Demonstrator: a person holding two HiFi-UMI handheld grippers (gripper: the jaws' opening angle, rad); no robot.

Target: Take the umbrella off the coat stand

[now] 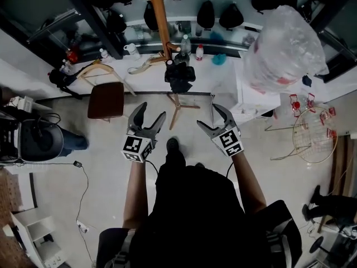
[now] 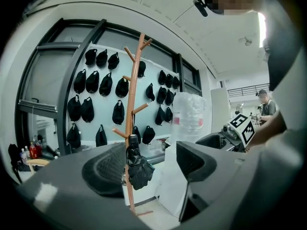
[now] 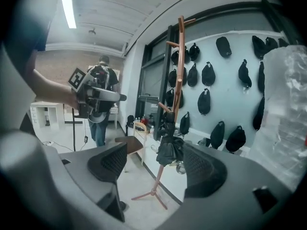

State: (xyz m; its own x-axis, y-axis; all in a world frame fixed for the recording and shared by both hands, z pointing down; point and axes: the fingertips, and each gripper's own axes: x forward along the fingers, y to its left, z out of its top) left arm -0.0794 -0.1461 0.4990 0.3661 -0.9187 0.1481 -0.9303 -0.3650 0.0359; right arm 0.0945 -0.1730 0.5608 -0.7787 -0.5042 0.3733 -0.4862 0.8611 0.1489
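A black folded umbrella (image 1: 179, 76) hangs low on the orange wooden coat stand (image 1: 159, 15), whose feet spread on the floor in front of me. Both grippers are held out towards it, apart from it. My left gripper (image 1: 152, 111) is open with nothing between its fingers, and so is my right gripper (image 1: 207, 116). In the left gripper view the umbrella (image 2: 137, 169) shows between the open jaws of the left gripper (image 2: 148, 169), far off on the coat stand (image 2: 132, 104). In the right gripper view the umbrella (image 3: 169, 148) hangs on the coat stand (image 3: 178, 66) beyond the open right gripper (image 3: 156, 166).
A brown chair (image 1: 106, 100) stands left of the stand. A big clear plastic bag (image 1: 284, 49) rests on the white counter (image 1: 223, 77) to the right. Black caps (image 2: 91, 83) hang on the wall behind. A gold wire rack (image 1: 315, 133) stands at the right. A person (image 3: 100, 109) stands further off.
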